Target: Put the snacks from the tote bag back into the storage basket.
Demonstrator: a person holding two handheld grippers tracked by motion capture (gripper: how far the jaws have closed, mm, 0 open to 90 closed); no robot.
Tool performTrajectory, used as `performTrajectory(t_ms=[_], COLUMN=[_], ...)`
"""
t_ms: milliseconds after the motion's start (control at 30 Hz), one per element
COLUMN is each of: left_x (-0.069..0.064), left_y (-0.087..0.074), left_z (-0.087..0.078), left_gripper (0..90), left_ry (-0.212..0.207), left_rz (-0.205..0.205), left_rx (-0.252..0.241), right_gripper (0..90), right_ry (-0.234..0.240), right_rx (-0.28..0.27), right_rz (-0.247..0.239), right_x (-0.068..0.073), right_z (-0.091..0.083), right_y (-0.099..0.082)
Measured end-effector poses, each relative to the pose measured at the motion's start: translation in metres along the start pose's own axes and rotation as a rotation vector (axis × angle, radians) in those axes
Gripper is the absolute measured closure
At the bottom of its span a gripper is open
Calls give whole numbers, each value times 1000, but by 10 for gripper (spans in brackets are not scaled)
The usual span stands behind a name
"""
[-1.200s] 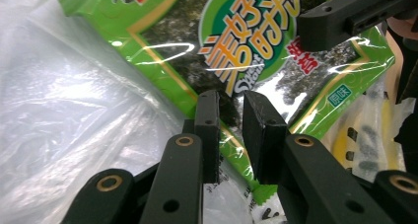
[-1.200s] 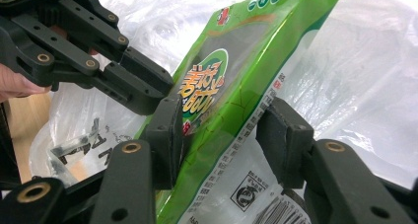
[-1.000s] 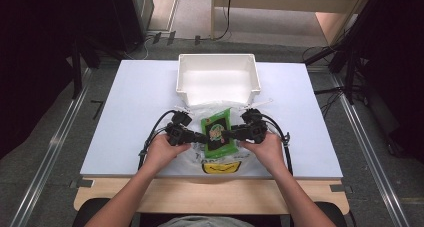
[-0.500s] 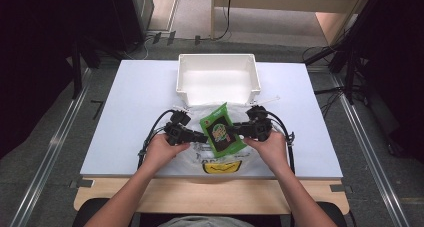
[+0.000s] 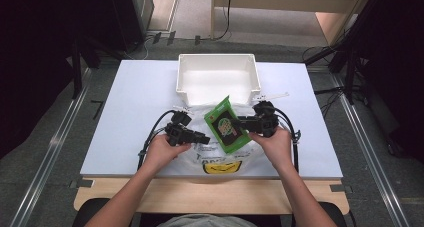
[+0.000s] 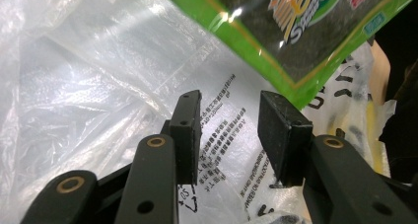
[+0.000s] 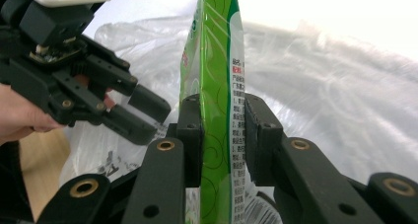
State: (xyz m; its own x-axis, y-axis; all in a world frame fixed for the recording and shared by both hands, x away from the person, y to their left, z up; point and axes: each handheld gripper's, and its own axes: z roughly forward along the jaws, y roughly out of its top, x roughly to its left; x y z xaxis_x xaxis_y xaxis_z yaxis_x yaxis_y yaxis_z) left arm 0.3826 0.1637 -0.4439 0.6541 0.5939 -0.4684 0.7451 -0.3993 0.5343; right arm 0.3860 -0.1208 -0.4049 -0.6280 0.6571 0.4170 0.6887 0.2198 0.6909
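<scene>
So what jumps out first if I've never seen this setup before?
The bright green packet at the table's middle, pinched on edge in the right gripper. Under it lies a crumpled clear bag with a yellow smiley, and the left gripper stands over it, jaws apart with nothing between them. Behind them sits a white bin.

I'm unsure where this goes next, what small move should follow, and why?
Probably carry the green foil snack packet to the white plastic bin: the right gripper clamps it clear of the clear plastic bag, and the left gripper's fingers have just been opening.
</scene>
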Motion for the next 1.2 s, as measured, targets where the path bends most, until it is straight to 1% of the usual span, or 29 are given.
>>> performTrajectory(t_ms=[33,100,233,267,333,433,567,667,733,867,967,1033,1133,1200], left_x=[0,1,2,2,3,3,6,5,5,5,6,7,7,7], left_y=[0,0,0,0,0,-1,-1,-1,-1,-1,0,0,0,0], left_z=[0,0,0,0,0,0,-1,0,0,0,-3,-5,-5,-4], left_gripper=[609,603,583,579,559,541,532,525,519,512,501,495,490,488], left_ry=[-5,1,18,14,10,22,22,24,24,22,-13,-11,-7,-1], left_rz=[-3,-3,0,-3,-4,4,-4,1,1,1,-6,-7,-16,-8], left_rx=[0,2,5,5,5,6,3,7,8,4,-10,-23,-20,-13], right_gripper=[735,735,735,735,735,735,735,735,736,736,736,736,736,736], right_ry=[-4,-8,-32,-33,-40,-42,-49,-60,-63,-62,-68,-72,-76,-81], right_rx=[-5,-11,-14,-17,-11,-3,6,13,11,14,20,24,26,29], right_rz=[2,4,0,-1,-2,-12,-25,-36,-33,-26,-32,-36,-40,-38], right_x=[0,-1,-2,-2,-1,-1,1,1,0,-3,-3,-3,-4,-5], right_z=[-1,-3,-5,-5,-4,-2,1,2,2,1,-1,-3,-4,-5], right_y=[1,2,5,6,7,10,16,20,23,28,33,36,40,43])
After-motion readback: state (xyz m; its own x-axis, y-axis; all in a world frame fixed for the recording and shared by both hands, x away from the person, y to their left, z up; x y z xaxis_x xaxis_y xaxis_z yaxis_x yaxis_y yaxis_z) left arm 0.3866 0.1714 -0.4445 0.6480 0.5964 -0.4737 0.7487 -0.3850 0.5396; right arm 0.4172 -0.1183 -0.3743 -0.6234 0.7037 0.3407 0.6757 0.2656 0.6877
